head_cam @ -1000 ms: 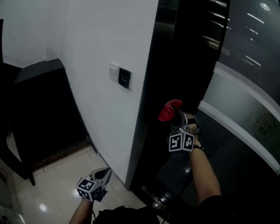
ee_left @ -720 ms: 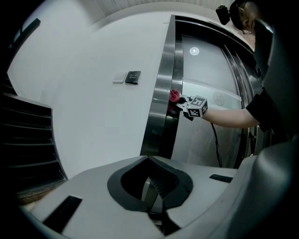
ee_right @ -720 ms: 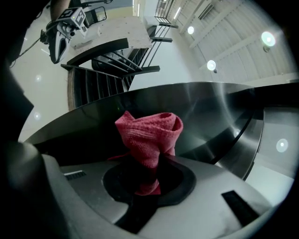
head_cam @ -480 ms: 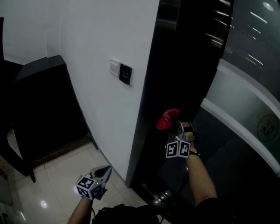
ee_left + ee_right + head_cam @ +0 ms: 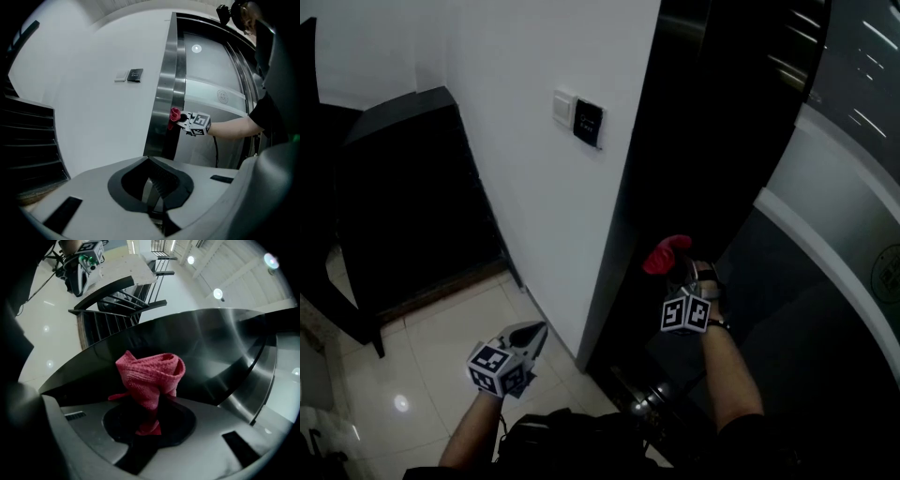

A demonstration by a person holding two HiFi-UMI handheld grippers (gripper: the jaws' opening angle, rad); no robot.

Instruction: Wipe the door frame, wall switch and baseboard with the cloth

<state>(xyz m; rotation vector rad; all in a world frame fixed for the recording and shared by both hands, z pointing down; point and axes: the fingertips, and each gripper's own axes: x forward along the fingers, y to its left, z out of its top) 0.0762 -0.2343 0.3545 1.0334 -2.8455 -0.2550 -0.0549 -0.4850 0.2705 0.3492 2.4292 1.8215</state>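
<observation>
Low on the right, against the dark metal door frame point(image 5: 675, 141), the right gripper point(image 5: 679, 270) points up and away with its jaws clamped on a bunched red cloth point(image 5: 666, 253). From the right gripper view, the cloth point(image 5: 150, 376) stands up out of the closed jaws of the right gripper point(image 5: 150, 423) as a folded wad, with the curved, shiny frame point(image 5: 211, 348) right behind it. Whether the cloth actually touches the metal cannot be told.

The left gripper point(image 5: 530, 336) hangs near and to the left, over the pale tiled floor point(image 5: 431, 347) and well apart from the frame. In its own view, the left gripper point(image 5: 152, 185) has its jaws drawn together with nothing between them.

Higher on the white wall point(image 5: 534, 206), left of the frame, sits the white wall switch point(image 5: 564, 107), with a dark panel point(image 5: 588, 122) just beside it. A dark cabinet point(image 5: 412, 206) stands at the far left.
</observation>
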